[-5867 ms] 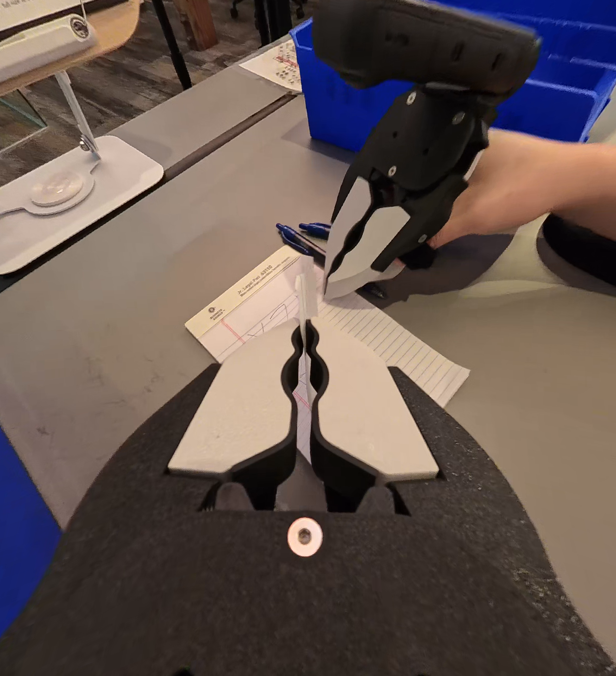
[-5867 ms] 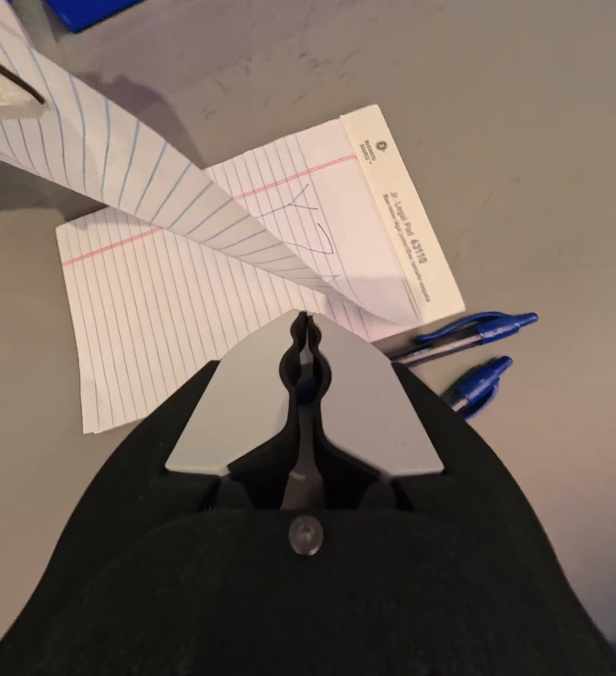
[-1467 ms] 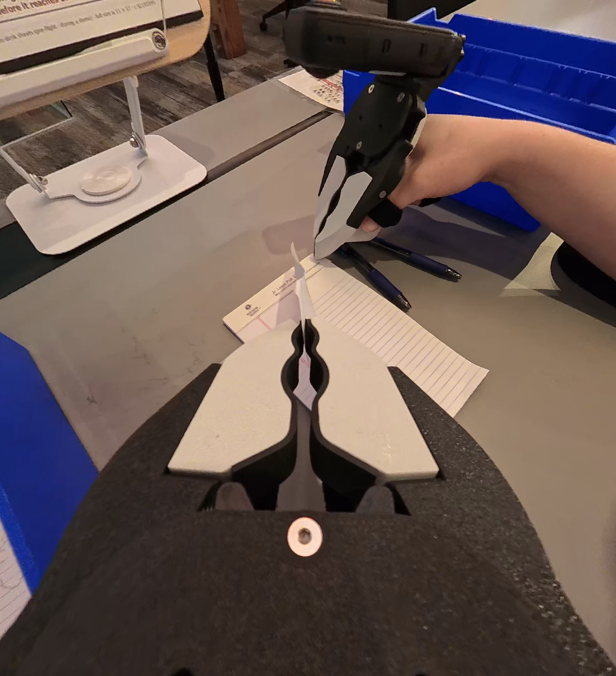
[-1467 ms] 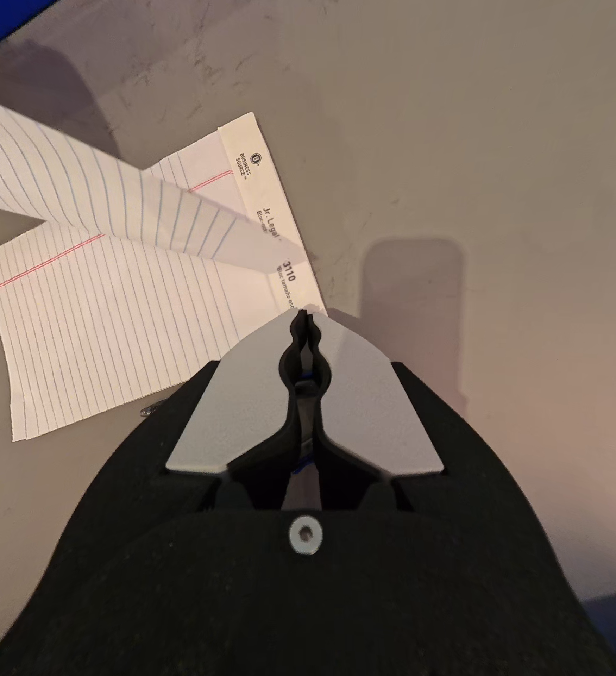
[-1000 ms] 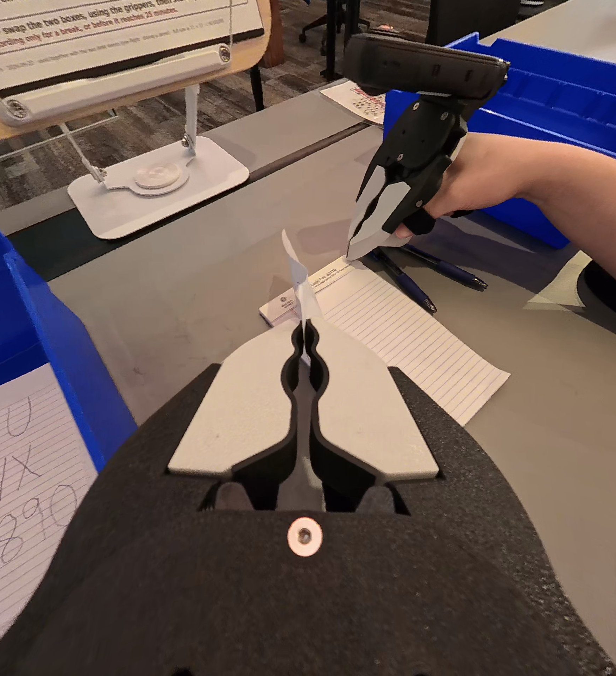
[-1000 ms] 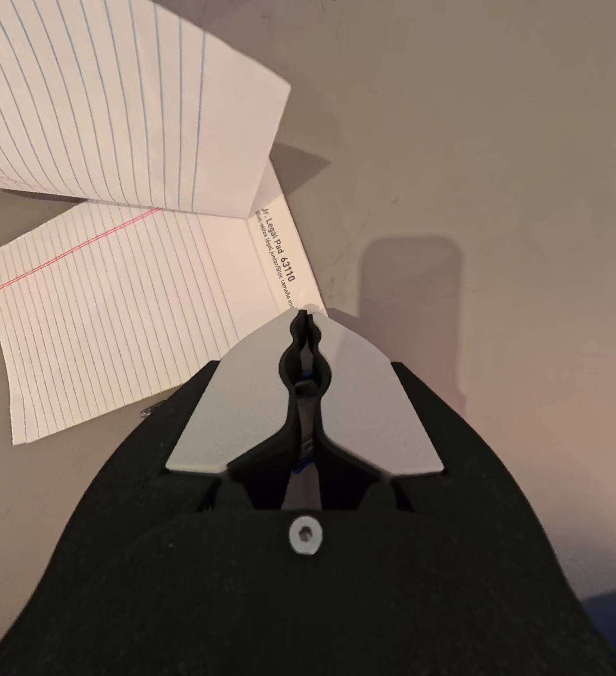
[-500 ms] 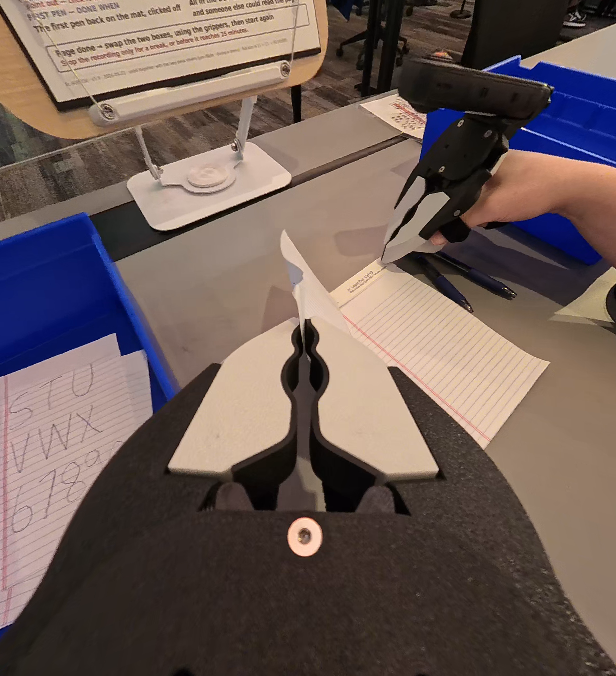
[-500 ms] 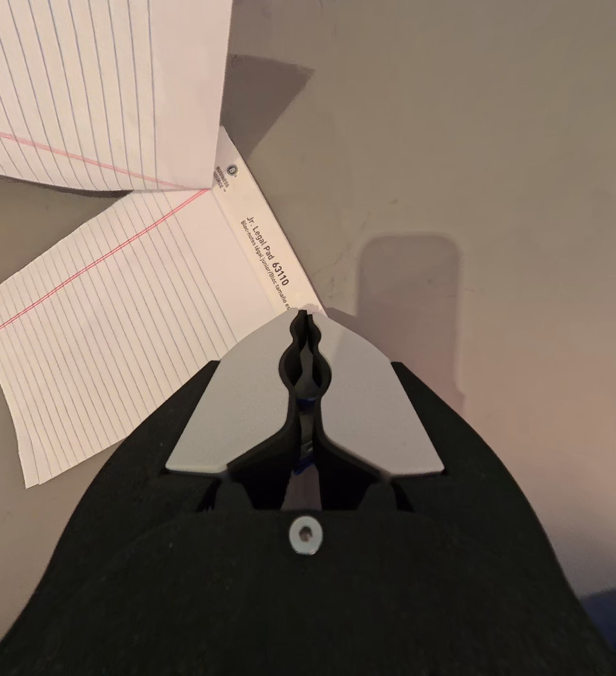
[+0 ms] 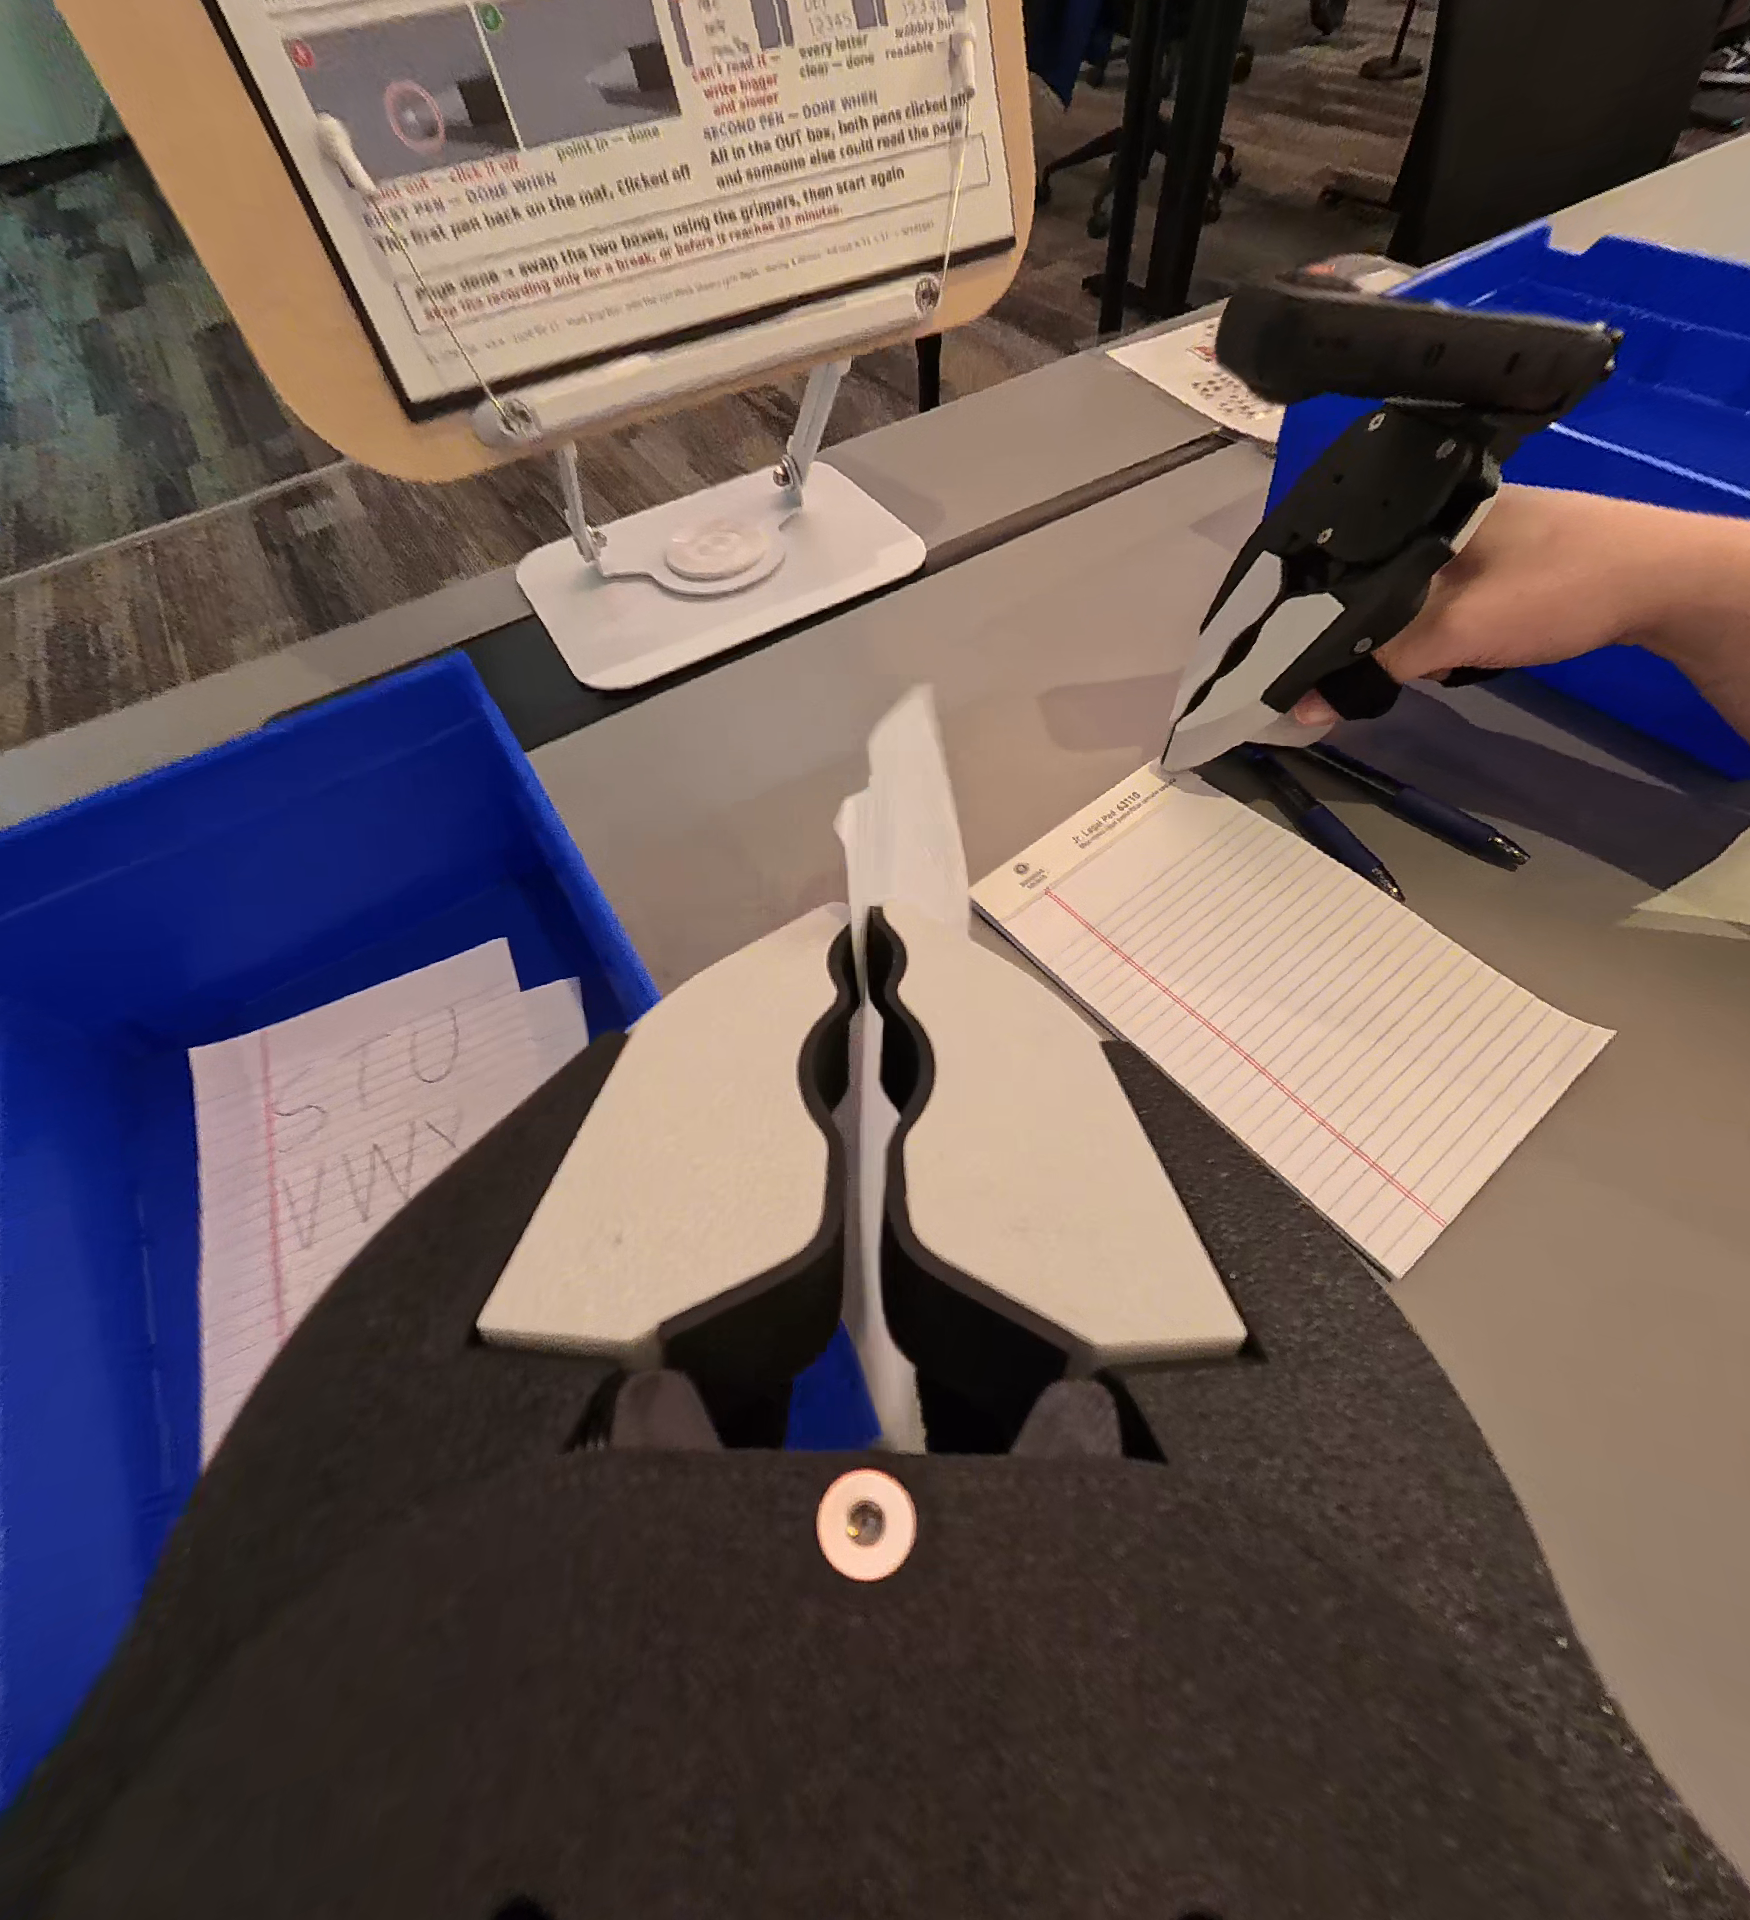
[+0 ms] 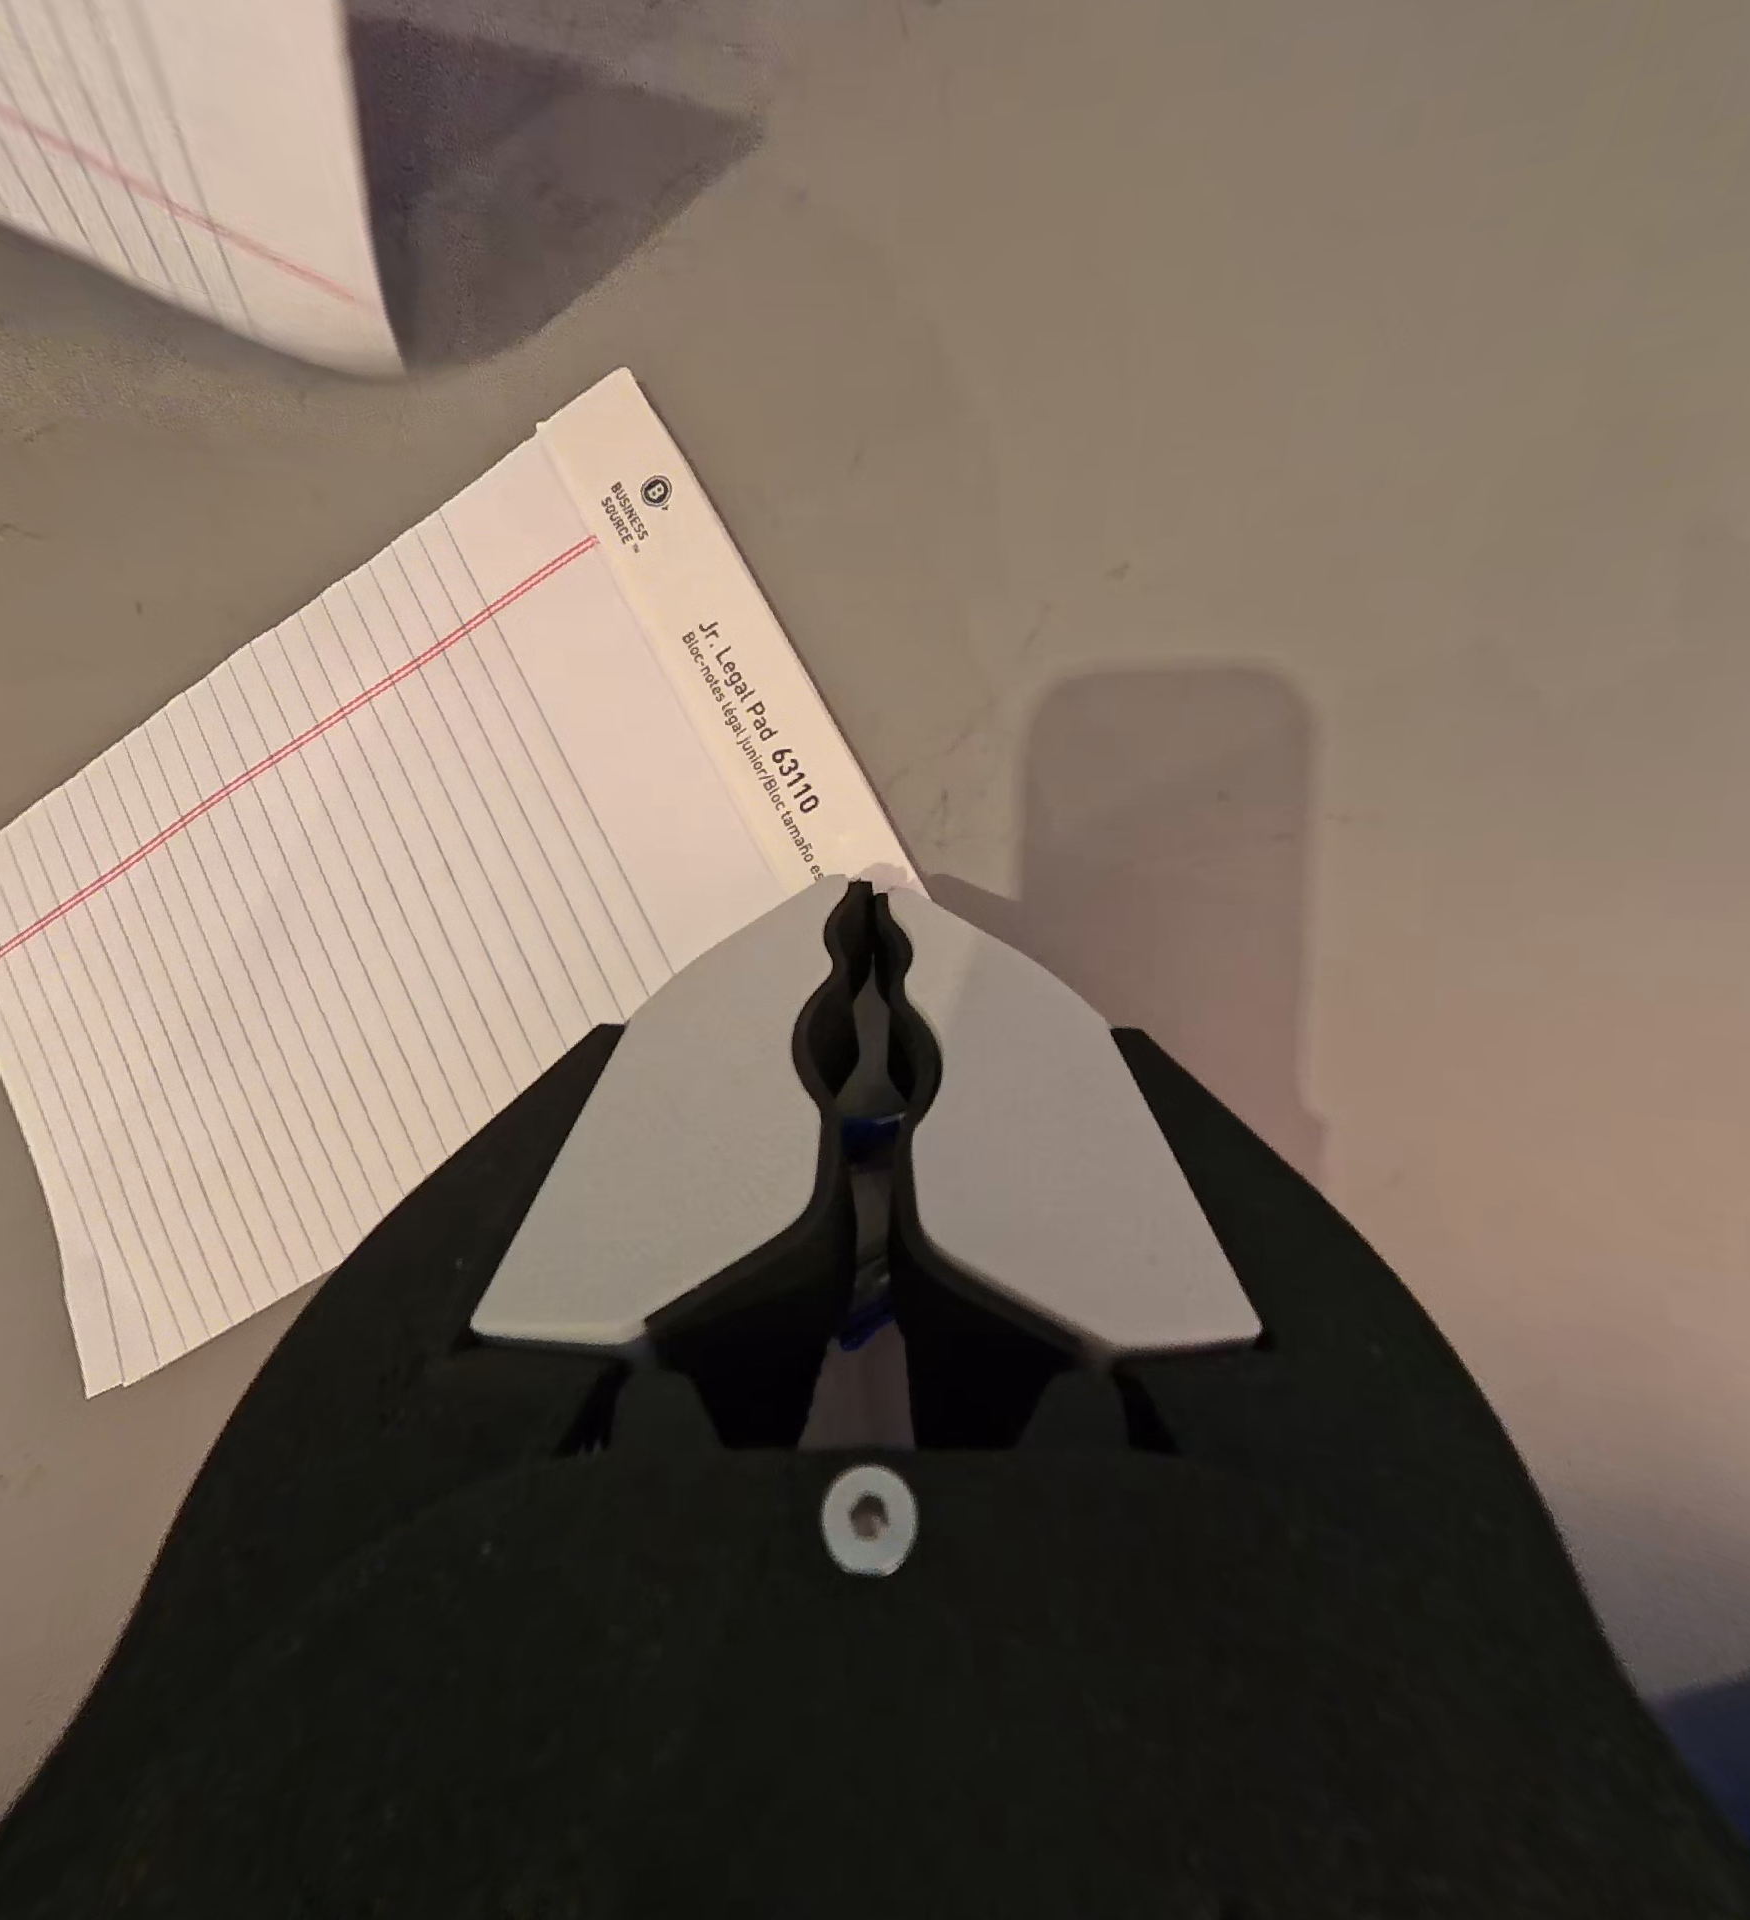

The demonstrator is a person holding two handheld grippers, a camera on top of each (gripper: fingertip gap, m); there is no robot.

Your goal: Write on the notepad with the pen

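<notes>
A white lined notepad (image 9: 1286, 1018) lies on the grey table, blank page up; it also shows in the right wrist view (image 10: 331, 935). My left gripper (image 9: 866, 920) is shut on a loose lined sheet (image 9: 907, 821), held edge-on in the air left of the pad; the sheet shows blurred in the right wrist view (image 10: 123, 156). My right gripper (image 10: 866, 894) is shut, its tip down on the pad's header corner; it also shows in the left wrist view (image 9: 1177, 758). Two dark blue pens (image 9: 1411, 805) lie on the table just behind the pad.
A blue bin (image 9: 279, 831) at the left holds written lined sheets (image 9: 362, 1101). Another blue bin (image 9: 1733, 364) stands at the far right. An instruction board on a white stand (image 9: 715, 561) is at the table's back edge. The gap from one gripper's tips to the other's is roughly 30 cm.
My left gripper has carried the sheet left and away from the pad, nearer the left blue bin. My right gripper has stayed on the pad's header corner.
</notes>
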